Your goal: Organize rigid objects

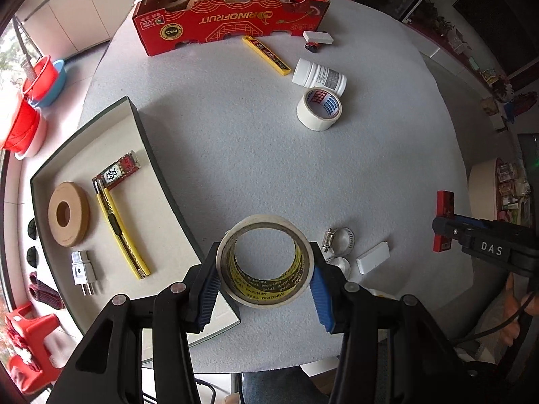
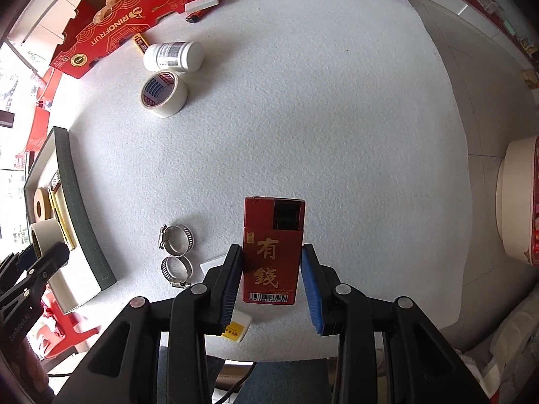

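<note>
My left gripper (image 1: 264, 276) is shut on a cream tape roll with yellow-black print (image 1: 266, 262), held above the table by the corner of the grey-rimmed tray (image 1: 158, 168). The tray holds a wooden ring (image 1: 69, 213), a yellow utility knife (image 1: 119, 232), a white plug (image 1: 82, 271) and a red box (image 1: 118, 171). My right gripper (image 2: 272, 276) is shut on a red box with gold characters (image 2: 273, 252), held above the table; it also shows in the left wrist view (image 1: 444, 220).
On the table lie two hose clamps (image 2: 175, 249), a white block (image 1: 372, 257), a white tape roll (image 1: 319, 109), a white bottle (image 1: 318, 75), a yellow blade case (image 1: 266, 54) and a red cardboard box (image 1: 232, 17).
</note>
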A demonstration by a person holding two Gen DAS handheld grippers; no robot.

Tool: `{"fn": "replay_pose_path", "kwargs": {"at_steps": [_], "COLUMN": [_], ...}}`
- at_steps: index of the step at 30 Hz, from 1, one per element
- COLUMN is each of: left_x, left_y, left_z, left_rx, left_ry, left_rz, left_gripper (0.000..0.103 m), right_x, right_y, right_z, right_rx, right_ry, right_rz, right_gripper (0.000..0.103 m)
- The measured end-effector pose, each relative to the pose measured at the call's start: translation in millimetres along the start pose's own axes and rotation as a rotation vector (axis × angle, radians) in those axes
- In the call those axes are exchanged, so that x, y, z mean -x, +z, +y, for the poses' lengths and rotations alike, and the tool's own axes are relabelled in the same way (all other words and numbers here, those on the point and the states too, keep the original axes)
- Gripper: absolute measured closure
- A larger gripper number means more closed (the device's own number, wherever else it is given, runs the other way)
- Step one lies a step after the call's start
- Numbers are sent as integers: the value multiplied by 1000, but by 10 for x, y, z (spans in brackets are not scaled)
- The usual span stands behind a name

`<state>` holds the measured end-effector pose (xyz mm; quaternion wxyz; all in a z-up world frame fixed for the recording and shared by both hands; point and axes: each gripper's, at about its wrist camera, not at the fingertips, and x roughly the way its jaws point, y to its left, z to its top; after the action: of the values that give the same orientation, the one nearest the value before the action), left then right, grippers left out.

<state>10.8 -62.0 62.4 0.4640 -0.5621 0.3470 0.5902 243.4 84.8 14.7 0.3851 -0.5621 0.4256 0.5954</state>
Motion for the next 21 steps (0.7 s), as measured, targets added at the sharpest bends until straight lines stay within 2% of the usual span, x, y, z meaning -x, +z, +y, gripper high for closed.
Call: {"fn": "replay_pose_path", "kwargs": {"at_steps": [3, 5, 11, 21], "left_x": [-47, -221, -271, -196], "left_y": [64, 163, 90, -251], "left_z": [180, 281, 614, 1194], "left_rx": [46, 80, 186, 347], "left_ry": [6, 9, 20, 39], "left_rz": [-23, -35, -67, -79], "left_gripper": [51, 51, 51, 51], "right_x": [51, 96, 60, 90], "right_y": [-11, -3, 47, 18], "right_z": [139, 241, 608, 1136], "right_rx": [44, 73, 164, 297], "right_ry": [-10, -15, -26, -30], "right_rz": [-14, -22, -34, -43], "right_gripper": [66, 66, 66, 66]}}
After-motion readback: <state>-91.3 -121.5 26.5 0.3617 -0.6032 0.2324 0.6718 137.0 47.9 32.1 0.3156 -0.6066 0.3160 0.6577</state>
